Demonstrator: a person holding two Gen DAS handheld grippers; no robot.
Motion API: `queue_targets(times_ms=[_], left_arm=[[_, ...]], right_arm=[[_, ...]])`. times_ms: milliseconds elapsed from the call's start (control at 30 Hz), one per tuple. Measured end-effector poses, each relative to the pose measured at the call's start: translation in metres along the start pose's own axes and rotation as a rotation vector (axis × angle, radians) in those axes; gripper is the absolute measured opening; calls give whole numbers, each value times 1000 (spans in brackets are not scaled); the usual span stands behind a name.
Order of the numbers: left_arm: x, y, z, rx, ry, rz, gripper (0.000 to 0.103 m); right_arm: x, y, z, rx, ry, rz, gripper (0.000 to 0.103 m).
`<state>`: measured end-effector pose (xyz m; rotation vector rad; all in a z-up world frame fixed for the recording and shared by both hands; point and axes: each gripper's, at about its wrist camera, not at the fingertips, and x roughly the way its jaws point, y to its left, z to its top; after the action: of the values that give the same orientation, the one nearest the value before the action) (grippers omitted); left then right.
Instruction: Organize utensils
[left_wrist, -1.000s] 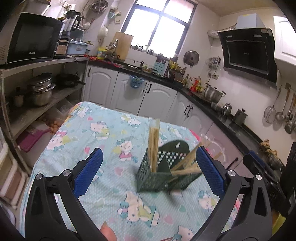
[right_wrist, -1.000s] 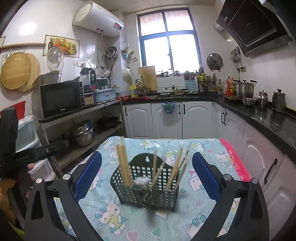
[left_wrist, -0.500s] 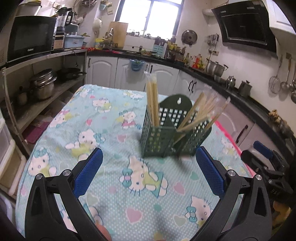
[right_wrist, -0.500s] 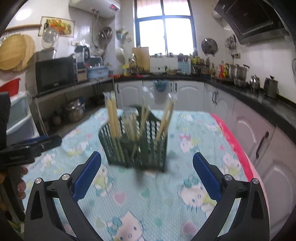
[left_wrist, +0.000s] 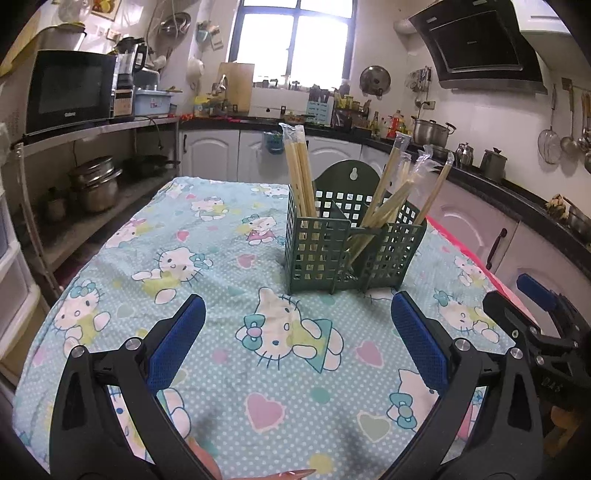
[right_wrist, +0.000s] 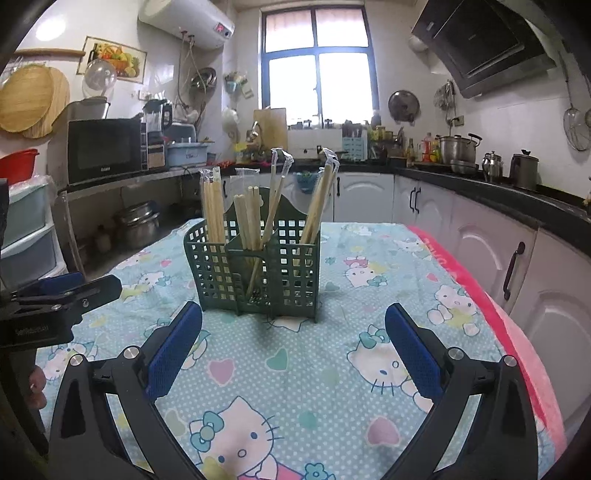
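Observation:
A dark green slotted utensil holder (left_wrist: 351, 251) stands upright on the table with the cartoon-cat cloth (left_wrist: 229, 280); it also shows in the right wrist view (right_wrist: 255, 273). Wrapped wooden chopsticks (left_wrist: 301, 173) stand in its left compartment, and more chopsticks (left_wrist: 397, 192) lean in the others. My left gripper (left_wrist: 297, 314) is open and empty, a short way in front of the holder. My right gripper (right_wrist: 293, 321) is open and empty, also just in front of it. The right gripper shows at the right edge of the left wrist view (left_wrist: 535, 306).
Kitchen counters with white cabinets (right_wrist: 480, 251) run along the back and right of the table. A shelf unit with a microwave (left_wrist: 70, 92) and pots (left_wrist: 94, 184) stands to the left. The table's pink edge (right_wrist: 517, 332) lies on the right.
Both grippers have drawn back from the holder and lowered toward the table. The holder now stands still and upright; both grippers stay open.

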<state>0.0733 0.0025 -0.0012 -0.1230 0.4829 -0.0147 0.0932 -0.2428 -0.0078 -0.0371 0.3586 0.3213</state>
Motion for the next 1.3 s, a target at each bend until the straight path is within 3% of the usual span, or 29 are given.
queue_targets(times_ms=[267, 1300], left_arm=[[-3, 0, -14, -6, -76, 29, 93], [-6, -1, -14, -12, -86, 30, 93]], right_arm=[[-14, 4, -11, -23, -102, -8, 97], [-14, 9, -10, -35, -104, -10, 97]])
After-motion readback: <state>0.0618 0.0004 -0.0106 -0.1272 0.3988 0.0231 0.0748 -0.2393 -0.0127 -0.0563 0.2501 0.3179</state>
